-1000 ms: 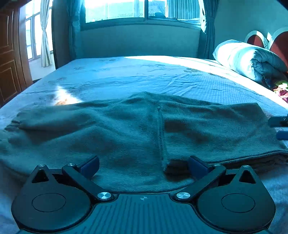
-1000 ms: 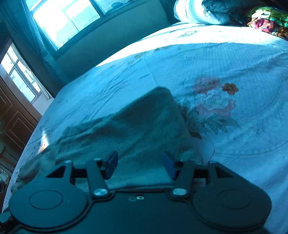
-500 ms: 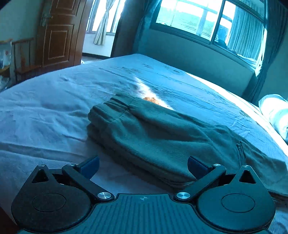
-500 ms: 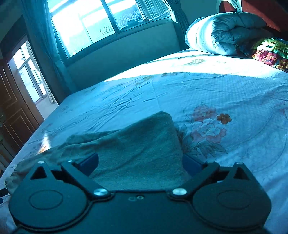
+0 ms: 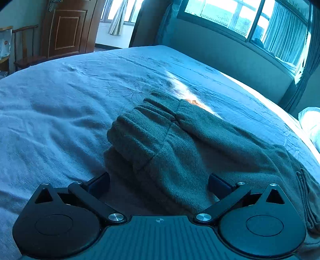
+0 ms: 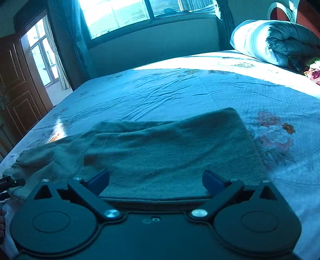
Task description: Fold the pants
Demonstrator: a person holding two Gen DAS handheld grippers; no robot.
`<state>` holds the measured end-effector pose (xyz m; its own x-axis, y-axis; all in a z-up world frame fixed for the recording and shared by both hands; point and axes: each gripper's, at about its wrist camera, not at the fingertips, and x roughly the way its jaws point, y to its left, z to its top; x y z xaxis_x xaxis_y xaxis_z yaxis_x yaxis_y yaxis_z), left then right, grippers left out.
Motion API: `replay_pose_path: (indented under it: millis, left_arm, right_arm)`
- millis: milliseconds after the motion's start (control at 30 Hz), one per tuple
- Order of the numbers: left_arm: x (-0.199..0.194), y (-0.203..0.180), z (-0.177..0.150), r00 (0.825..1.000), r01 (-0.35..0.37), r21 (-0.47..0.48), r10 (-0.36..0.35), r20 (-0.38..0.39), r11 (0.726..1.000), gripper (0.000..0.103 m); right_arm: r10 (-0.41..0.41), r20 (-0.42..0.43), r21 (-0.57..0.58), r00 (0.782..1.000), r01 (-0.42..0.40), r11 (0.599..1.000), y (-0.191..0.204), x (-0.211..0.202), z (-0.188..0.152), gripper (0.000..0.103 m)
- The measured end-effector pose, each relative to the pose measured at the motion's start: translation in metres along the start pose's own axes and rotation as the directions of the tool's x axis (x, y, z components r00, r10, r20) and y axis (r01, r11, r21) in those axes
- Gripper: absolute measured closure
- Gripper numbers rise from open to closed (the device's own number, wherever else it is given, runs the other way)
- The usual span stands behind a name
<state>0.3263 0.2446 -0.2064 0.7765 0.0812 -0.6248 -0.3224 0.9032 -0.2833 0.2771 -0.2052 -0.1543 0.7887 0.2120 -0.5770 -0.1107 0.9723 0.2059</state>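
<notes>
Dark green fleece pants (image 5: 180, 148) lie folded lengthwise on the bed. In the left wrist view their elastic waistband end (image 5: 140, 124) points toward me. My left gripper (image 5: 159, 184) hovers just before that end, jaws wide open, cloth showing between the blue pads (image 5: 100, 183) without being pinched. In the right wrist view the pants (image 6: 170, 152) stretch across, with a folded-over end at the right. My right gripper (image 6: 156, 181) stands wide open over the near edge, its pads (image 6: 213, 180) apart from the cloth. The left gripper's tip (image 6: 12, 183) shows at the left edge.
A light blue floral bedsheet (image 6: 200, 90) covers the bed. A rolled quilt (image 6: 276, 42) and a colourful cloth (image 6: 314, 70) lie at the headboard end. A window (image 6: 120, 14) runs behind the bed; a wooden door (image 5: 64, 30) and chair (image 5: 26, 50) stand beyond the foot.
My left gripper swung from the pants' middle to the waistband end and rolled. My right gripper's jaws opened wide, let the folded cloth lie, and the view levelled out.
</notes>
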Motion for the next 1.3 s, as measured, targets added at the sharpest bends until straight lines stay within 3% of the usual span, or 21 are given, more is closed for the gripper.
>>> replay_pose_path:
  millis: [100,167,233,333,467,533,600,667,767,900,1033,1133,1200,1233,1267,1300]
  left_arm:
    - [0.002,0.008,-0.004,0.999,0.031,-0.026,-0.030,0.019,0.999,0.003]
    - [-0.001,0.012,-0.003,0.998,0.048,-0.047,-0.047,0.030,0.998,0.050]
    - [-0.004,0.023,0.000,0.994,0.103,-0.110,-0.099,0.040,0.989,0.059]
    - [-0.001,0.020,-0.002,0.994,0.106,-0.080,-0.103,0.045,0.991,0.061]
    - [-0.007,0.019,0.001,0.991,0.123,-0.078,-0.118,0.062,0.989,0.068]
    - [-0.014,0.016,0.005,0.990,0.124,-0.064,-0.119,0.076,0.990,0.069]
    - [-0.028,0.007,0.008,0.989,0.122,-0.035,-0.119,0.085,0.992,0.069]
    - [-0.038,-0.001,0.013,0.983,0.151,-0.026,-0.147,0.113,0.988,0.070]
    - [-0.056,-0.027,0.021,0.969,0.192,0.026,-0.194,0.151,0.981,0.071]
    - [-0.077,-0.100,0.032,0.945,0.249,0.166,-0.277,0.173,0.954,0.071]
    - [-0.094,-0.191,0.025,0.920,0.278,0.346,-0.352,0.174,0.896,0.071]
    - [-0.101,-0.266,0.005,0.891,0.339,0.454,-0.437,0.128,0.824,0.071]
    - [-0.099,-0.318,-0.019,0.876,0.394,0.504,-0.480,0.049,0.769,0.069]
    - [-0.094,-0.342,-0.031,0.882,0.415,0.510,-0.471,-0.021,0.754,0.054]
    - [-0.091,-0.357,-0.044,0.886,0.429,0.496,-0.458,-0.069,0.755,0.031]
    - [-0.093,-0.365,-0.057,0.879,0.446,0.480,-0.471,-0.075,0.756,0.020]
  right_arm:
    - [0.007,-0.003,-0.115,1.000,-0.007,0.993,0.035,0.007,-0.006,0.008]
    - [0.019,0.002,-0.180,1.000,-0.018,0.984,0.054,0.007,-0.012,0.008]
    - [0.015,0.005,-0.244,1.000,-0.013,0.970,0.068,0.008,-0.018,0.006]
    - [-0.111,-0.074,-0.383,0.991,0.075,0.921,0.083,0.035,-0.036,0.006]
    - [-0.117,-0.065,-0.374,0.991,0.085,0.923,0.081,0.041,-0.040,0.006]
    - [-0.078,-0.036,-0.338,0.996,0.061,0.939,0.078,0.026,-0.028,0.010]
    - [-0.028,0.061,-0.246,0.998,0.042,0.968,0.061,0.002,-0.020,0.005]
    - [0.001,0.100,-0.129,0.995,0.012,0.992,0.032,-0.016,-0.013,0.006]
    - [-0.013,0.146,0.063,0.989,0.004,0.998,-0.018,-0.035,-0.007,0.006]
    - [-0.089,0.147,0.254,0.985,0.049,0.966,-0.080,-0.047,-0.002,0.006]
    - [-0.132,0.154,0.409,0.979,0.059,0.911,-0.135,-0.062,-0.003,0.006]
    - [-0.162,0.160,0.488,0.974,0.065,0.871,-0.174,-0.078,-0.008,0.006]
    - [-0.184,0.157,0.525,0.970,0.076,0.848,-0.195,-0.088,-0.012,0.006]
    - [-0.195,0.154,0.547,0.969,0.080,0.833,-0.207,-0.094,-0.015,0.006]
    - [-0.206,0.154,0.568,0.966,0.084,0.819,-0.218,-0.098,-0.017,0.006]
    - [-0.213,0.150,0.587,0.965,0.087,0.805,-0.228,-0.101,-0.018,0.006]
